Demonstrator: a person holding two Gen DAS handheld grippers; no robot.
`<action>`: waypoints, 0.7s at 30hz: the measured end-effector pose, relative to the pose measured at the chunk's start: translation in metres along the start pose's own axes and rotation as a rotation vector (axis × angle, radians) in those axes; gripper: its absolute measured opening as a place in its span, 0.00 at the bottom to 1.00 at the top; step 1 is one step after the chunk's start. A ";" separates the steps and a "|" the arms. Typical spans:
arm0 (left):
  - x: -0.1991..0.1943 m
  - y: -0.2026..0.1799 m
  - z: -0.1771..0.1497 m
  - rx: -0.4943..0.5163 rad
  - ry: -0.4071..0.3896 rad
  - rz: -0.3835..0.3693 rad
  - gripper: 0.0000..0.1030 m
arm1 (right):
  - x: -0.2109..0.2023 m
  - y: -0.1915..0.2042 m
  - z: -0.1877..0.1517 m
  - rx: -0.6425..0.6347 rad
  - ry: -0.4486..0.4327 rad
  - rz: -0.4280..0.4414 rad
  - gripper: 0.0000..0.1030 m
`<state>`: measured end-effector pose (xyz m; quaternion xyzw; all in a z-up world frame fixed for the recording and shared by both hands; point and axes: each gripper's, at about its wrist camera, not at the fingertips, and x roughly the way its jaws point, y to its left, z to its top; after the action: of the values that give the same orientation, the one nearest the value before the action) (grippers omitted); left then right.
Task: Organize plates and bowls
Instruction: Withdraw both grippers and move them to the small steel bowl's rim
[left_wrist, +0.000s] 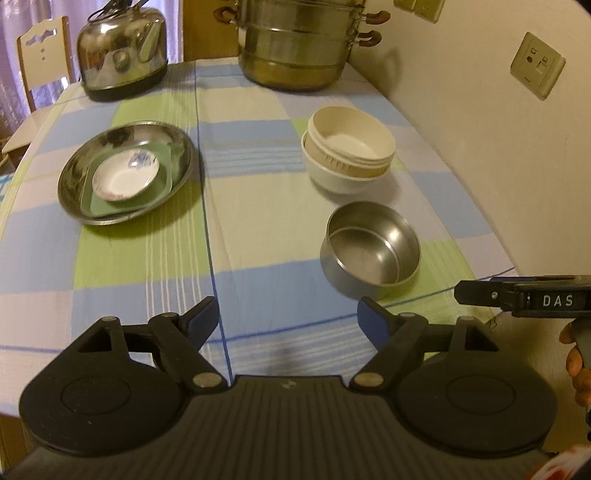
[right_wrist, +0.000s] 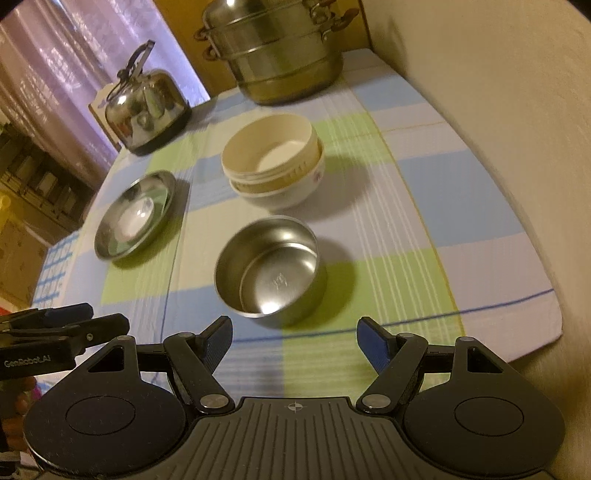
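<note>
at top edge, cropped steamer pot (left_wrist: 295, 48)

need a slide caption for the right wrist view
Open right gripper above checked cloth, facing a steel bowl; nested cream bowls behind.

Steamer pot (left_wrist: 299, 44) top is cut off by the upper edge in the left wrist view; kettle (left_wrist: 122, 55) handle is clipped there too. Right gripper (left_wrist: 524, 299) only pokes in from the right edge, fingertips cropped. Small white dish (right_wrist: 138, 218) in the steel plate (right_wrist: 110, 243) is glare-washed and too blurred in the right wrist view to read its pattern.
</note>
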<state>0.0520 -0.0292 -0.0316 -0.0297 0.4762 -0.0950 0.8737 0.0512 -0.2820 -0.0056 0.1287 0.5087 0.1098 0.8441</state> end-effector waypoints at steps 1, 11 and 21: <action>-0.001 0.000 -0.002 -0.005 0.001 0.003 0.78 | 0.001 0.000 -0.002 -0.005 0.008 0.001 0.72; -0.005 -0.007 -0.016 -0.032 0.007 0.041 0.78 | 0.005 0.000 -0.014 -0.052 0.041 -0.005 0.72; -0.003 -0.021 -0.020 -0.045 0.014 0.052 0.78 | 0.006 -0.010 -0.015 -0.051 0.056 0.013 0.72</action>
<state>0.0309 -0.0480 -0.0368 -0.0364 0.4850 -0.0619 0.8716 0.0408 -0.2875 -0.0207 0.1073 0.5285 0.1320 0.8317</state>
